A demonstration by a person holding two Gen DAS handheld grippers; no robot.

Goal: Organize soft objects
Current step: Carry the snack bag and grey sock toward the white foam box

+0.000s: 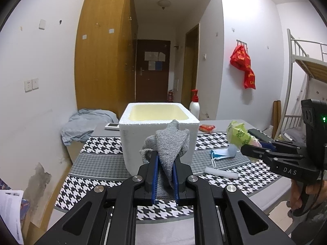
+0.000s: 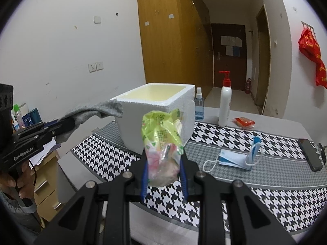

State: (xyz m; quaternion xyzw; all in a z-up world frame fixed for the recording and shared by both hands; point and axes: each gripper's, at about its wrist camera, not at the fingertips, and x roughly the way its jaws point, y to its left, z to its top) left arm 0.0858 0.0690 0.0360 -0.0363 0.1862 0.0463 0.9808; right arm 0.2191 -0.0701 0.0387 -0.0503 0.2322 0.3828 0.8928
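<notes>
Two pairs of jaws, each clenched on a soft item. Left gripper (image 1: 164,163): blue pads pressed close together on a grey knitted sock (image 1: 170,143), bunched and rising above the fingertips, its tip level with the near rim of the white foam box (image 1: 130,140). Right gripper (image 2: 164,170): jaws held part-way apart by a crumpled yellow-green plastic bag (image 2: 163,143) with pale, pinkish contents, gripped at its lower half and raised in front of the same box.

Foam box: open-topped, cream inside, upright on the counter (image 1: 98,161) under a black-and-white houndstooth cloth with grey bands. No contents visible from either wrist view.

Beside the box, lying on the cloth: blue face mask (image 2: 233,159) with white ear loops; small white foam roll (image 1: 221,172) nearer the front edge; dark phone (image 2: 310,155) at the far right.

Behind the box: white pump bottle with red top (image 2: 224,104), small clear spray bottle (image 2: 198,104), red packet (image 2: 244,122).

Outer surroundings: wooden wardrobe (image 1: 102,51), dark door at the end of a corridor, red bag (image 1: 243,65) hung on a wall hook, metal bunk-bed frame at the right edge.
</notes>
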